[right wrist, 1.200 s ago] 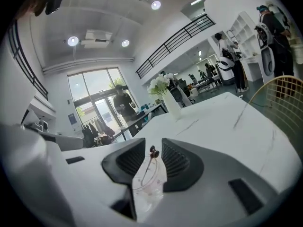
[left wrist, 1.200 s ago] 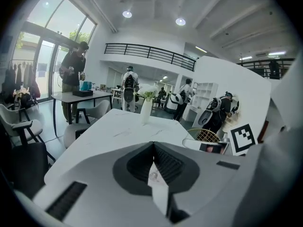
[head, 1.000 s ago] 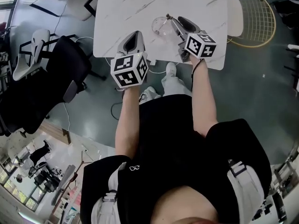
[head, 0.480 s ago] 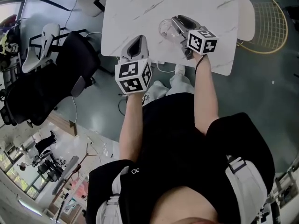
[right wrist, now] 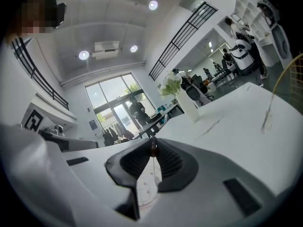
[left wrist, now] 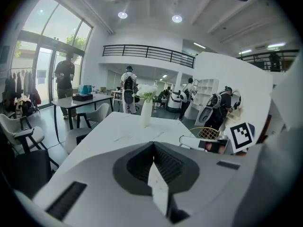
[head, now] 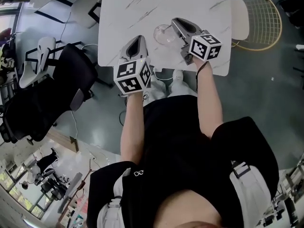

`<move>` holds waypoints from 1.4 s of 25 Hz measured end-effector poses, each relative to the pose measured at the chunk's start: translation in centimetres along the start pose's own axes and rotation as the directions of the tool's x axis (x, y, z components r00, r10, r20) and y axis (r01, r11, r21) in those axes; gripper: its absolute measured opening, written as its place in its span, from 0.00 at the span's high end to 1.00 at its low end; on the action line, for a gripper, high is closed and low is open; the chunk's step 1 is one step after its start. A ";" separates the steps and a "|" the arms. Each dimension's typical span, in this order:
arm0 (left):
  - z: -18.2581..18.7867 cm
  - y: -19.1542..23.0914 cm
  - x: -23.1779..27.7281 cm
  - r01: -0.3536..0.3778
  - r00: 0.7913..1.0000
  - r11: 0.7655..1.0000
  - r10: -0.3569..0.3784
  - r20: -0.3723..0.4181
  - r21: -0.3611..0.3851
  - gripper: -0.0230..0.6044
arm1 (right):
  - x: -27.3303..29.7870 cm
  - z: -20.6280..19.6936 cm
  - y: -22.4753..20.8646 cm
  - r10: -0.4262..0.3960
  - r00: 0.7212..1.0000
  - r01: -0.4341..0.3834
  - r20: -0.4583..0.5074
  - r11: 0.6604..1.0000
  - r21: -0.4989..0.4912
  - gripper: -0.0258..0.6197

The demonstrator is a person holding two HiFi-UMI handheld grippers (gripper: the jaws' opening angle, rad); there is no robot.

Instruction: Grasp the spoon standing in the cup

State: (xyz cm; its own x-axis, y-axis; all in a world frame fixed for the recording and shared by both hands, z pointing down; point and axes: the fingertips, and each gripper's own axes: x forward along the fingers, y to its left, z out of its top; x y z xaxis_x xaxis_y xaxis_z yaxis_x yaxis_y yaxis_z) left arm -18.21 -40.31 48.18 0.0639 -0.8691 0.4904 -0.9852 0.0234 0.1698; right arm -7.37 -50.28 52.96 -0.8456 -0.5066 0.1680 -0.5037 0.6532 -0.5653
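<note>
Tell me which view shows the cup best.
Head view: the clear cup stands on the white table, right by the right gripper. Right gripper view catches only a glassy sliver below its jaws; left gripper view doesn't show it clearly.

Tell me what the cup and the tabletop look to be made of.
Cup: clear and glossy, probably glass, possibly clear plastic; the table surface shows through its wall.
Tabletop: white and smooth with thin grey veins, like marble; real stone or a printed finish, the pictures cannot say.
</note>
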 end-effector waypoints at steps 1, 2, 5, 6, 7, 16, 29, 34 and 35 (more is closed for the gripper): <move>0.7 -0.2 0.3 0.014 1.000 1.000 -0.014 0.019 -0.002 0.94 | -0.3 1.1 0.3 0.002 1.000 -0.001 0.019 1.000 -0.016 0.88; 1.5 -0.5 0.7 0.028 0.999 1.000 -0.027 0.039 -0.005 0.94 | -0.7 2.3 0.6 0.003 0.999 -0.001 0.037 0.999 -0.038 0.88; 4.2 -1.8 1.7 0.074 0.992 0.997 -0.073 0.106 -0.006 0.94 | -1.9 6.5 1.7 0.012 0.994 -0.001 0.107 0.995 -0.103 0.88; 5.0 -2.3 2.0 0.090 0.988 0.996 -0.088 0.128 -0.004 0.94 | -2.3 8.0 2.0 0.013 0.991 0.004 0.130 0.992 -0.127 0.88; 5.9 -2.7 2.2 0.104 0.983 0.995 -0.102 0.149 -0.003 0.94 | -2.6 9.4 2.4 0.014 0.989 0.009 0.150 0.988 -0.154 0.88; 11.9 -5.9 2.9 0.165 0.947 0.986 -0.156 0.281 -0.010 0.94 | -6.2 18.4 4.2 -0.060 0.967 0.156 0.246 0.908 -0.389 0.88; 15.0 -6.2 2.5 0.157 0.924 0.988 -0.149 0.352 0.007 0.94 | -5.8 21.2 7.2 0.036 0.959 0.124 0.280 0.839 -0.530 0.88; 15.7 -5.5 1.9 0.142 0.917 0.990 -0.133 0.376 0.004 0.94 | -5.6 21.2 7.2 0.035 0.960 0.123 0.276 0.837 -0.533 0.88; 15.8 -5.4 1.8 0.141 0.916 0.990 -0.131 0.379 0.002 0.94 | -5.6 21.2 7.3 0.037 0.961 0.121 0.275 0.836 -0.535 0.88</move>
State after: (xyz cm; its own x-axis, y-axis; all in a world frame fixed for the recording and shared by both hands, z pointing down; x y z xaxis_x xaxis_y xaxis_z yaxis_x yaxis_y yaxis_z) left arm -15.28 -49.81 34.64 0.1275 -0.9865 0.1031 -0.9668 -0.1004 0.2350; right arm -2.57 -54.62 30.78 -0.7823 -0.6175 -0.0818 -0.6182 0.7858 -0.0198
